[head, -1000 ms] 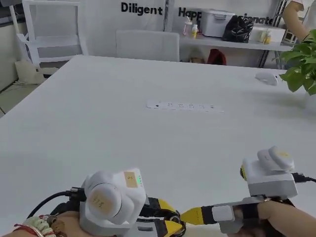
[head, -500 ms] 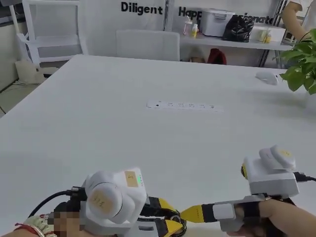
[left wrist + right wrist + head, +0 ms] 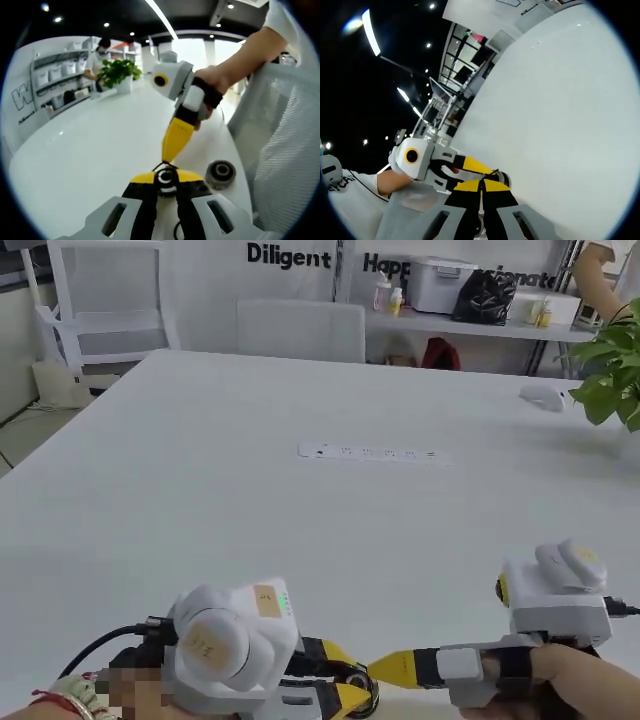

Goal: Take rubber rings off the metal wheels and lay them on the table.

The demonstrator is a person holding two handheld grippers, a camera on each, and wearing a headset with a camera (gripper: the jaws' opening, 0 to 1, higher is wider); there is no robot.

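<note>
Metal wheel (image 3: 166, 177) with its dark rubber ring sits clamped between the yellow tips of the left gripper (image 3: 166, 180), at the near table (image 3: 85, 150) edge. The right gripper (image 3: 166, 159) comes in from 12 o'clock with its jaws pressed together and its tip on the wheel's rim; whether the ring is pinched cannot be told. A second wheel (image 3: 220, 173) lies at 3 o'clock, just beside. A potted plant (image 3: 117, 72) stands far off at 11 o'clock.

White housings (image 3: 235, 645), yellow-black tongs (image 3: 365, 680), black cable (image 3: 100, 648).
</note>
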